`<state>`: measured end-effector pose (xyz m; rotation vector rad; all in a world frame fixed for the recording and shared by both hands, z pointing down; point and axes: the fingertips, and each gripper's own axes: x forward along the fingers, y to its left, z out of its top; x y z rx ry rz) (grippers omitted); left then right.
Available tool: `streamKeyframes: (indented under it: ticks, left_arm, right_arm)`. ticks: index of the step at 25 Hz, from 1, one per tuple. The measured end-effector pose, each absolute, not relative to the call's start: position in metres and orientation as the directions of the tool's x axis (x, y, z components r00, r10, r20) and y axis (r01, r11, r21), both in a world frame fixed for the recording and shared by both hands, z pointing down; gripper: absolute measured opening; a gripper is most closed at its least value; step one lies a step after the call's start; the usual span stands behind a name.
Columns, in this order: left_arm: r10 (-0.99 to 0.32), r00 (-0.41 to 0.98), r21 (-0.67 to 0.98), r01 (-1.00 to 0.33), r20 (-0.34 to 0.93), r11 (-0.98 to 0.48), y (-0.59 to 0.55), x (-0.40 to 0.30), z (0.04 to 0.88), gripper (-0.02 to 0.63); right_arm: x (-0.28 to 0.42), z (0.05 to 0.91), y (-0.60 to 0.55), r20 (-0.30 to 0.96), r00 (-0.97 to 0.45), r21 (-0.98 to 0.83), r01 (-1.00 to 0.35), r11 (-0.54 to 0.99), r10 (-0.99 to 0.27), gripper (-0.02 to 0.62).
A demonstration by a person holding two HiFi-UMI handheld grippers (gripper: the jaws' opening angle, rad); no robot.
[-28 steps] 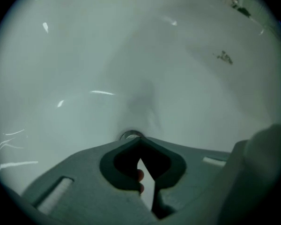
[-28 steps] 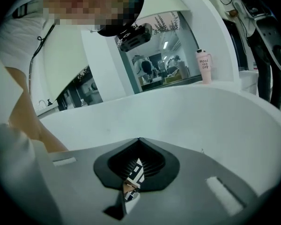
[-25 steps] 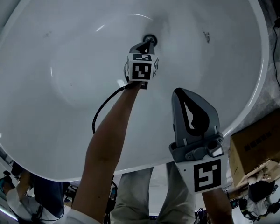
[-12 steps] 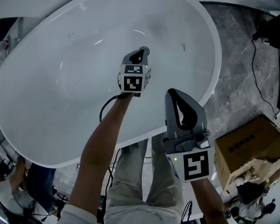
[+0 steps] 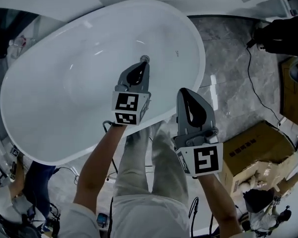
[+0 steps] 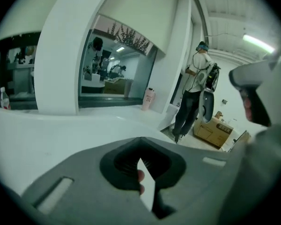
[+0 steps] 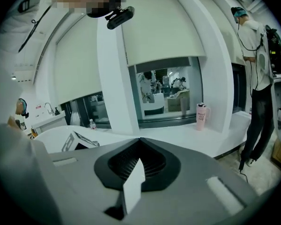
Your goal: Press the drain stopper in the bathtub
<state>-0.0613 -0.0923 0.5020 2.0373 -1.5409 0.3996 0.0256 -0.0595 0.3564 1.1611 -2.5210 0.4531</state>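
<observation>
The white oval bathtub [image 5: 49,83] lies below me in the head view. Its small round drain stopper [image 5: 145,58] shows on the tub floor just past the tip of my left gripper [image 5: 143,64]. That gripper is held well above the tub, shut and empty. My right gripper [image 5: 185,92] hangs over the tub's near rim, also shut with nothing in it. The left gripper view has its shut gripper [image 6: 140,139] facing a white ledge and window, not the tub. The right gripper view shows its shut gripper [image 7: 139,139] and the left gripper's marker cube [image 7: 76,142].
Grey marble floor [image 5: 228,88] lies right of the tub, with a black cable [image 5: 256,95] and an open cardboard box [image 5: 256,150]. A pink cup [image 7: 202,115] stands on the white ledge. A person [image 6: 194,90] stands beside more boxes; another person [image 5: 15,202] is at lower left.
The view has pulled up and away from the tub, which now looks smaller. My left gripper has lifted off the drain stopper and drawn back; the right gripper rose with it.
</observation>
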Motion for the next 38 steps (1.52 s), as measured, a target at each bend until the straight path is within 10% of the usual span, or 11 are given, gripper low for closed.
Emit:
streamKeyframes:
  ticks: [18,38]
  left_arm:
    - [-0.892,0.266,0.198,-0.959,0.365,-0.205,0.025,-0.061,0.183,0.003]
    - [-0.903,0.272,0.123,-0.962,0.334,-0.244,0.09,-0.058,0.062,0.003]
  right_arm:
    - [0.053,0.166,-0.002,0.356,-0.604,-0.142,-0.789,0.598,-0.713,0.0]
    - [0.007,0.041,0.046,0.218,-0.703,-0.118,-0.708,0.697,-0.677,0.0]
